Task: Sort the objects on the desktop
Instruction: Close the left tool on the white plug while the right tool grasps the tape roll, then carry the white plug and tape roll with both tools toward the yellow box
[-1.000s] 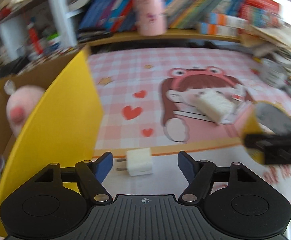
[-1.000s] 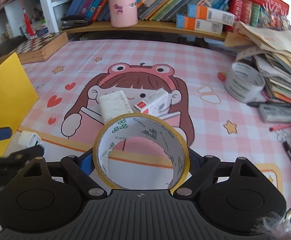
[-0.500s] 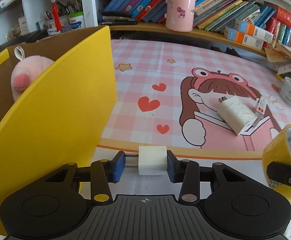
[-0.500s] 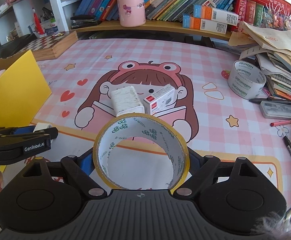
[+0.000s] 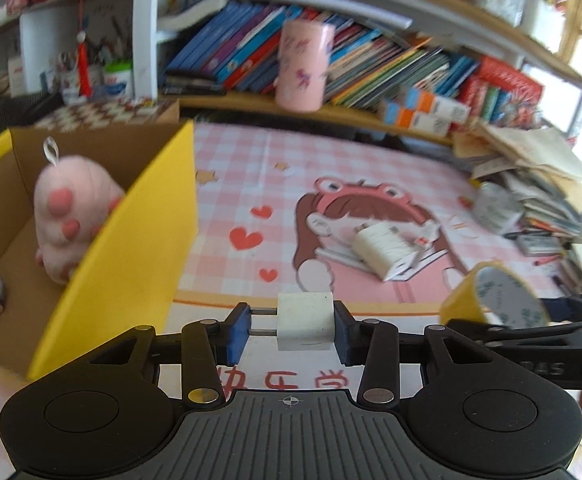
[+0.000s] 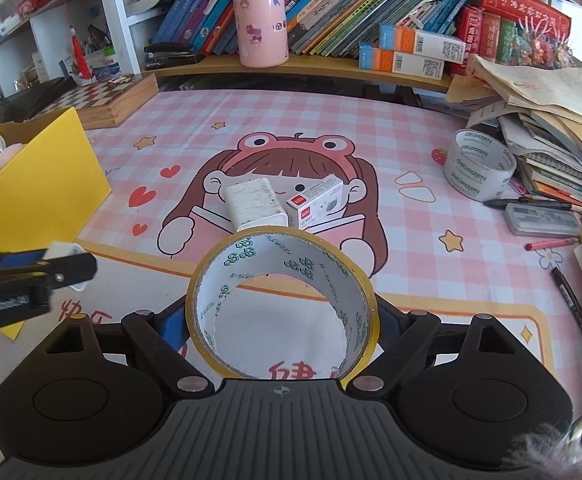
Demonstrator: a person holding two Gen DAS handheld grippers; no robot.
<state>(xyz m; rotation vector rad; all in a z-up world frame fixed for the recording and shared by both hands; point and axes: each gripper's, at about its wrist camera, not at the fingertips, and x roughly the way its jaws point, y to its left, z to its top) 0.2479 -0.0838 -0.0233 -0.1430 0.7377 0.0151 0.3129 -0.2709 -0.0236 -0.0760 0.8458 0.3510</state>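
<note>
Sitting at left of frame, yellow box (image 5: 131,240): open, pink plush (image 5: 67,216) inside.
Desk mat (image 6: 331,140): pink check, fills mid-frame.
Right gripper (image 6: 279,320): clamped across the yellow tape roll (image 6: 283,300), bottom centre.
Left gripper (image 5: 291,330): just closed, pinching the white charger plug (image 5: 305,320), prongs leftward, lower centre.
</note>
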